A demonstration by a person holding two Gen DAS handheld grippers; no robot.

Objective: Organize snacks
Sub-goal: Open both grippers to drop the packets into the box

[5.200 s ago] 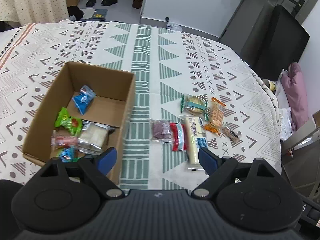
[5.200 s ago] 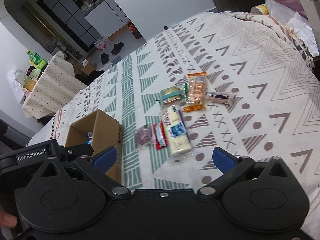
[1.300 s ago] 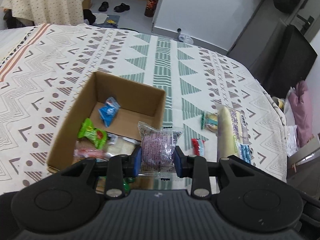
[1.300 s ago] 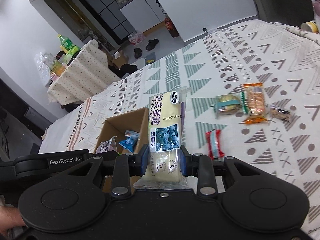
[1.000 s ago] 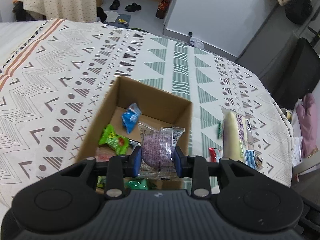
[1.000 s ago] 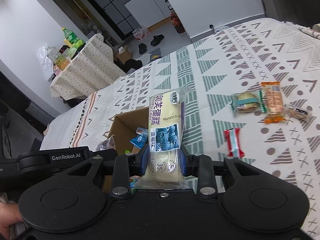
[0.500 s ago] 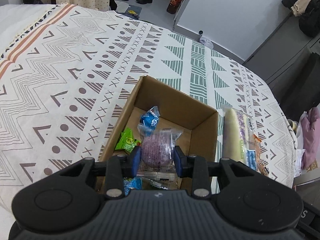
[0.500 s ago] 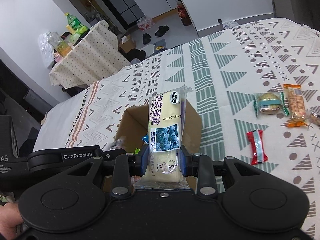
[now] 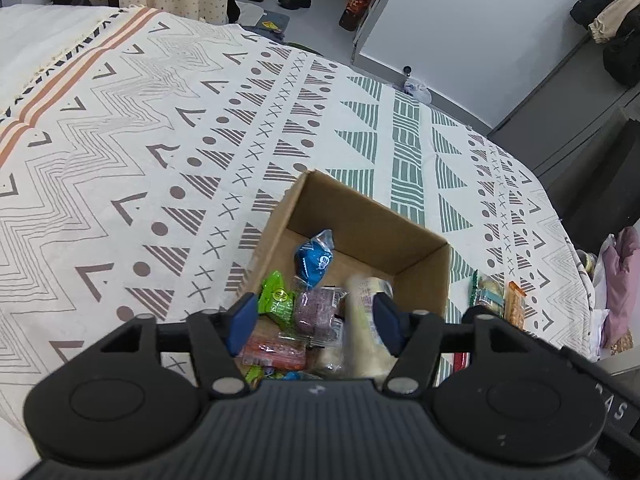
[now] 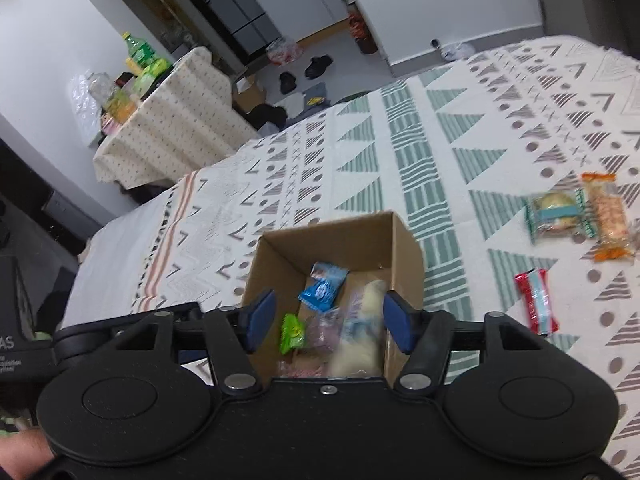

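In the left wrist view, the left gripper [image 9: 314, 322] now stands wide open with nothing between its blue pads. Half a second ago it was closed on the purple snack [image 9: 316, 312]; now this packet lies inside the cardboard box [image 9: 420, 276], next to the green packet [image 9: 276, 300] and below the blue packet [image 9: 316, 256]. The long cream cake [image 9: 366, 328] is also in the box, along its right wall, and it looks blurred, so I think it is only just landing. On the patterned cloth [image 9: 160, 140], past the right side of the box, the teal-wrapped pastry [image 9: 488, 294] and the orange bar [image 9: 516, 304] wait.

In the right wrist view, the right gripper [image 10: 328, 320] is open wide too and holds nothing; a moment before it was clamped on the cream cake [image 10: 358, 332]. The cake lies blurred in the box [image 10: 404, 264] against the right wall. The red packet [image 10: 536, 306] lies on the cloth just right of the box, and the pastry [image 10: 556, 212] with the orange bar [image 10: 608, 216] are further toward the right edge.

So 2 more snacks are delivered together. At least 3 stay outside, and both tools are free to fetch them.
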